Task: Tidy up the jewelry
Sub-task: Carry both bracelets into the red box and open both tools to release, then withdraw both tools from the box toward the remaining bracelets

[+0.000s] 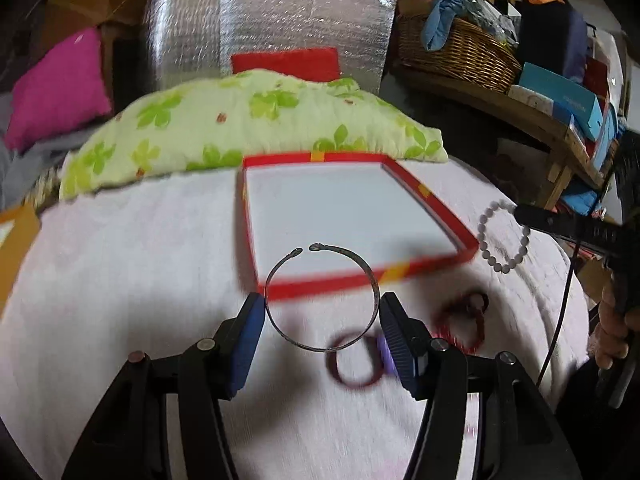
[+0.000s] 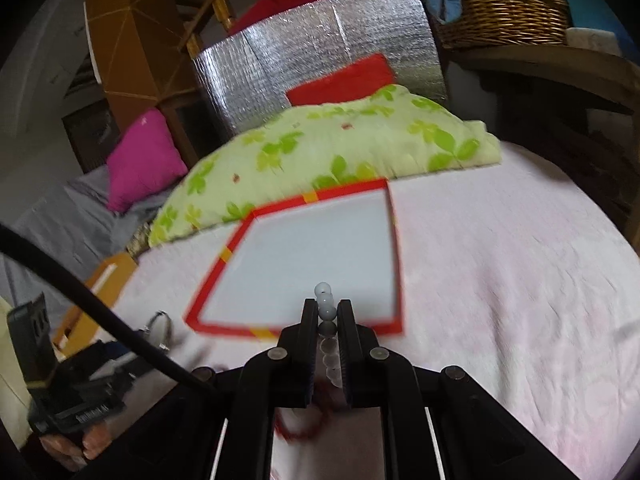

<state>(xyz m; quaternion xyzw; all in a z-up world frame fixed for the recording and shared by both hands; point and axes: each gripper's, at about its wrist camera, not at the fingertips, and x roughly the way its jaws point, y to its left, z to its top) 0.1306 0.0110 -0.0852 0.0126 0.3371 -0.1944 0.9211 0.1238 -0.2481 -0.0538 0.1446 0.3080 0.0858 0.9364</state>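
Now, left gripper [image 1: 322, 312] wide apart yet clasping the metal bangle [image 1: 322, 298] by its sides, raised above the white blanket [image 1: 120, 280] | right gripper [image 2: 326, 316] nearly closed, pinching the white bead bracelet [image 2: 326, 308] | red tray [image 1: 400, 272] just beyond both | floral pillow [image 1: 256, 128] behind

My left hand-held gripper [image 1: 322, 316] has black arms with round silver screws and ribbed blue pads [image 1: 251, 334]. My right hand-held gripper [image 2: 325, 322] is all black, its screws grey. A black cable [image 2: 104, 312] crosses near my bare-skinned hand [image 2: 74, 446].
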